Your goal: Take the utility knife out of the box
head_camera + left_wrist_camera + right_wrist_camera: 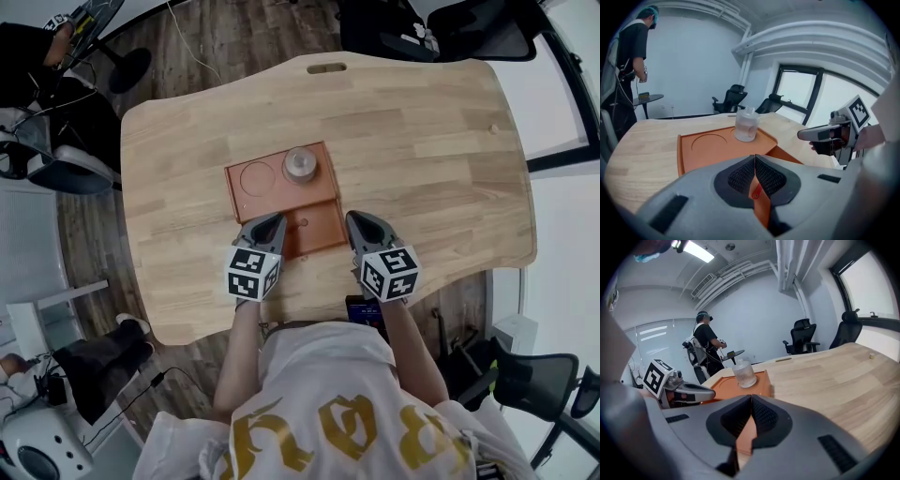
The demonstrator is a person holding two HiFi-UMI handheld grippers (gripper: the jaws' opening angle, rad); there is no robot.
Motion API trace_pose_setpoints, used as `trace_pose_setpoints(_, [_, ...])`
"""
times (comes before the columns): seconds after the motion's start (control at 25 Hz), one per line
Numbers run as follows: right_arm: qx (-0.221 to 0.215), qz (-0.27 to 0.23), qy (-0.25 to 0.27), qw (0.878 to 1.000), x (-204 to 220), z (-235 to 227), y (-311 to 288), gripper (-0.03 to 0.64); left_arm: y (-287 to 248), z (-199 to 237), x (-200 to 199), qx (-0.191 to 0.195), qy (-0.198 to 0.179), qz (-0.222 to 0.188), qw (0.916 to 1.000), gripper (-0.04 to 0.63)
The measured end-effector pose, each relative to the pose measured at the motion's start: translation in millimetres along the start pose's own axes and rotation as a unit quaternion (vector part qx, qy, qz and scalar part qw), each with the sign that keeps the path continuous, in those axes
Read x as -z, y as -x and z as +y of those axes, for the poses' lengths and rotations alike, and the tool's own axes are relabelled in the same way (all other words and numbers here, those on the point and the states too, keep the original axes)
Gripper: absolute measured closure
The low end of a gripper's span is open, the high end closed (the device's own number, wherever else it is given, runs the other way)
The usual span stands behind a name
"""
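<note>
**Two grippers clamped on one flap**

Both stand at the near edge of the orange box on the table. The left gripper is pressed together on the flap's corner, and the right gripper pinches its other corner. A clear jar sits in the box. I can't see the knife.

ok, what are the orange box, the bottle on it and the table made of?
Orange box: likely matte moulded plastic, uniform colour, thin walls, pressed round recess; coated card possible. Bottle: cloudy translucent plastic, probably; glass not excluded. Table: light wood, visible grain and plank seams, satin finish.
</note>
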State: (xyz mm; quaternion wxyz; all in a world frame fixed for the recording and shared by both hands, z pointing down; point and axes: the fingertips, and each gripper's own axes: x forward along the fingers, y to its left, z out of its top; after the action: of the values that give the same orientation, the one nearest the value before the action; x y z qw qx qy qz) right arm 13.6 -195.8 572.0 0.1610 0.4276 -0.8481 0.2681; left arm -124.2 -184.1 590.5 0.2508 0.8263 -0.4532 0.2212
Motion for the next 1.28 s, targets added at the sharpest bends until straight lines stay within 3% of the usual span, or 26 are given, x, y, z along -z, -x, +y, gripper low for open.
trace_pose_setpoints(0.32, [0.004, 0.01, -0.014, 1.0, 7, -9, -6, 0.604, -20, -12, 35, 0.024, -0.061, 0.1, 0.9928, 0.584])
trace_pose_setpoints(0.52, [-0.001, 0.011, -0.03, 0.999, 9, -13, -8, 0.604, -31, -24, 49, 0.061, -0.064, 0.142, 0.986, 0.583])
trace_pose_setpoints(0.92, [-0.008, 0.022, -0.057, 0.998, 18, -24, -11, 0.604, -49, -26, 72, 0.06, -0.115, 0.205, 0.9703, 0.58])
trace_pose_setpoints(1.08, [-0.002, 0.026, -0.065, 0.998, 22, -32, -11, 0.604, -58, -23, 80, 0.048, -0.152, 0.227, 0.9607, 0.499])
trace_pose_setpoints(1.28, [0.003, 0.03, -0.071, 0.997, 29, -37, -8, 0.604, -59, -24, 86, 0.045, -0.19, 0.238, 0.9515, 0.499])
